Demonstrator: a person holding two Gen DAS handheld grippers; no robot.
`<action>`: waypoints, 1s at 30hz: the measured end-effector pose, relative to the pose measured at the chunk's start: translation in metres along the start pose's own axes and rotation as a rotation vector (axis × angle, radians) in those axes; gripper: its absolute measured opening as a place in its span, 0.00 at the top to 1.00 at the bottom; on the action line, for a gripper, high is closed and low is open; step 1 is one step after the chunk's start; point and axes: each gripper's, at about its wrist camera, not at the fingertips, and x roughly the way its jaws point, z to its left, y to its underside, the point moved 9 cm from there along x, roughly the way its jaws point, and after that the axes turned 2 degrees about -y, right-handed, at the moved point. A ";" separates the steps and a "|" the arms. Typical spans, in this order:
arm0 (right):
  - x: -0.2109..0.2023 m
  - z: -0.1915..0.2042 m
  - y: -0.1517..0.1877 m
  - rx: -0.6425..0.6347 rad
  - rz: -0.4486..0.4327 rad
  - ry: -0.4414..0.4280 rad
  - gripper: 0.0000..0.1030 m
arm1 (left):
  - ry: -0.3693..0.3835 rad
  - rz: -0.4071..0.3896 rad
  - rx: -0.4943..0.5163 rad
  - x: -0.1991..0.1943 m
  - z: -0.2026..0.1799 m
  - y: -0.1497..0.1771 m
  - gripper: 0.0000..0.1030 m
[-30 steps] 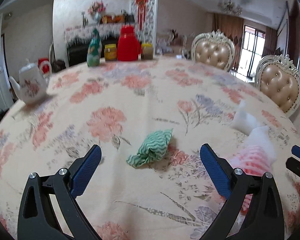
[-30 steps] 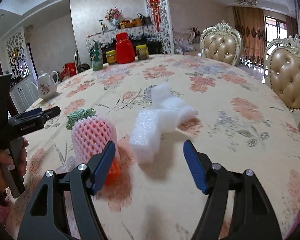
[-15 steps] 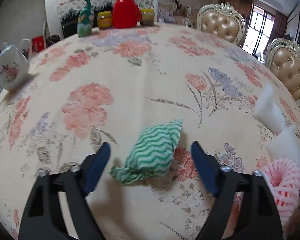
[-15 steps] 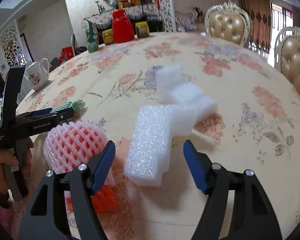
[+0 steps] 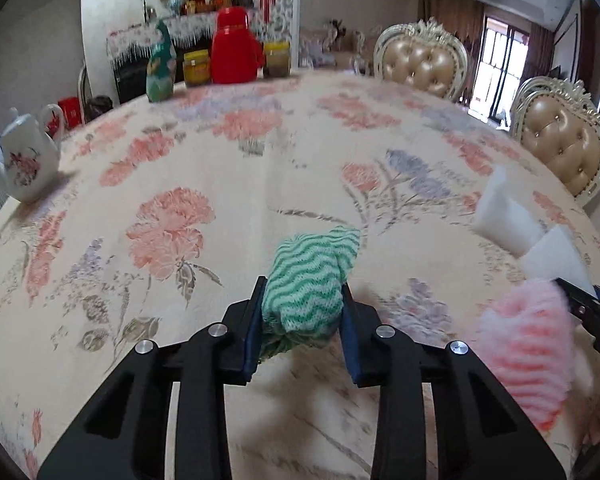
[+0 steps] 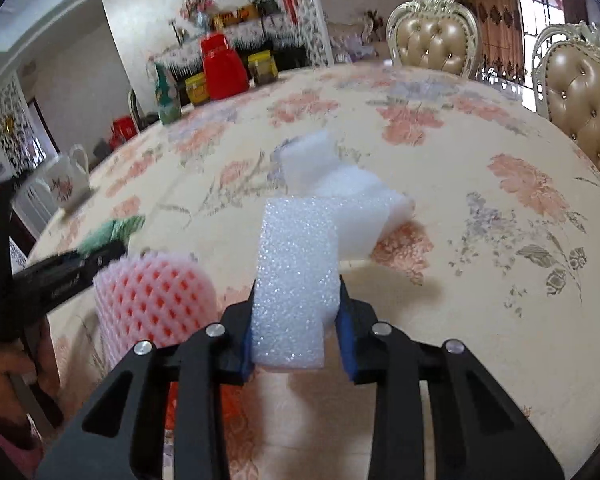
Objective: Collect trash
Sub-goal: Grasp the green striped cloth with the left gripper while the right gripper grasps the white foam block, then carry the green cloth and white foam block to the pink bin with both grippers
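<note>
My left gripper (image 5: pixel 302 312) is shut on a crumpled green-and-white striped cloth (image 5: pixel 308 276) just above the floral tablecloth (image 5: pixel 220 160). My right gripper (image 6: pixel 296 320) is shut on a white foam block (image 6: pixel 296 280). More white foam pieces (image 6: pixel 352 192) lie just beyond it and show at the right of the left wrist view (image 5: pixel 508 220). A pink foam fruit net (image 6: pixel 152 296) stands left of my right gripper; it also shows at the lower right of the left wrist view (image 5: pixel 528 356). The left gripper and the cloth (image 6: pixel 112 232) appear at the left of the right wrist view.
A white teapot (image 5: pixel 28 164) stands at the table's left edge. A red jug (image 5: pixel 236 48), jars (image 5: pixel 196 68) and a green bottle (image 5: pixel 160 72) stand at the far edge. Two padded chairs (image 5: pixel 420 60) stand at the far right.
Both grippers went from open to shut: the left closed on the green cloth, the right moved forward and closed on the white foam block.
</note>
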 end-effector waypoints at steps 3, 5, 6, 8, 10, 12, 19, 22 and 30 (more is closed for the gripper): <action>-0.016 0.005 0.001 -0.049 -0.032 0.019 0.69 | -0.005 -0.052 0.015 -0.024 -0.007 0.001 0.69; -0.029 0.007 0.002 -0.046 -0.051 0.009 0.69 | -0.010 -0.097 0.020 -0.044 -0.014 0.005 0.69; -0.034 0.007 0.002 -0.049 -0.057 0.010 0.69 | -0.007 -0.108 0.018 -0.051 -0.015 0.006 0.69; -0.045 0.007 0.004 -0.053 -0.067 0.008 0.69 | 0.000 -0.142 0.005 -0.069 -0.020 0.011 0.69; -0.060 0.007 0.009 -0.065 -0.084 0.009 0.69 | -0.002 -0.175 -0.005 -0.084 -0.024 0.017 0.69; -0.072 0.008 0.014 -0.081 -0.098 0.015 0.69 | 0.012 -0.199 -0.031 -0.099 -0.028 0.023 0.69; -0.112 0.008 0.030 -0.109 -0.166 0.014 0.69 | 0.051 -0.278 -0.046 -0.141 -0.047 0.040 0.69; -0.127 0.005 0.035 -0.115 -0.188 0.018 0.69 | 0.069 -0.299 -0.035 -0.153 -0.059 0.047 0.69; -0.152 -0.007 0.048 -0.114 -0.216 0.035 0.69 | 0.120 -0.346 -0.001 -0.171 -0.090 0.061 0.69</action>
